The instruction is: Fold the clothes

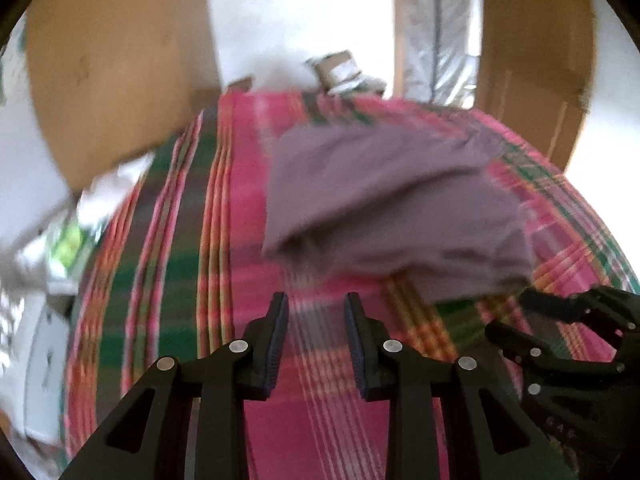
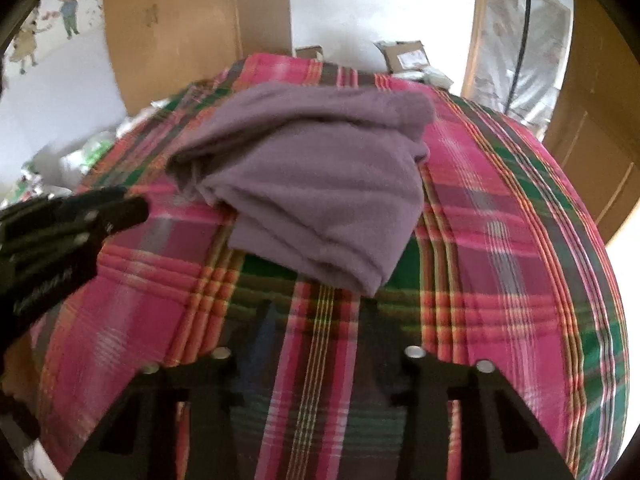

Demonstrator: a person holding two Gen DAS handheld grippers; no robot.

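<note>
A folded purple garment (image 2: 316,188) lies on the plaid bedcover (image 2: 500,248), at twelve o'clock from both grippers and touched by neither. The left gripper (image 1: 317,320) hovers above the cover with its fingers spread and nothing between them. The right gripper (image 2: 316,320) is badly motion-blurred; its fingers seem parted and empty. Its body shows at four o'clock in the left view, cut off by the frame edge.

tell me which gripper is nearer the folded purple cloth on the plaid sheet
Right, by a small margin. The right gripper sits just off the near corner of the folded purple cloth. The left gripper hangs open, back from its near edge. Neither touches it.
</note>
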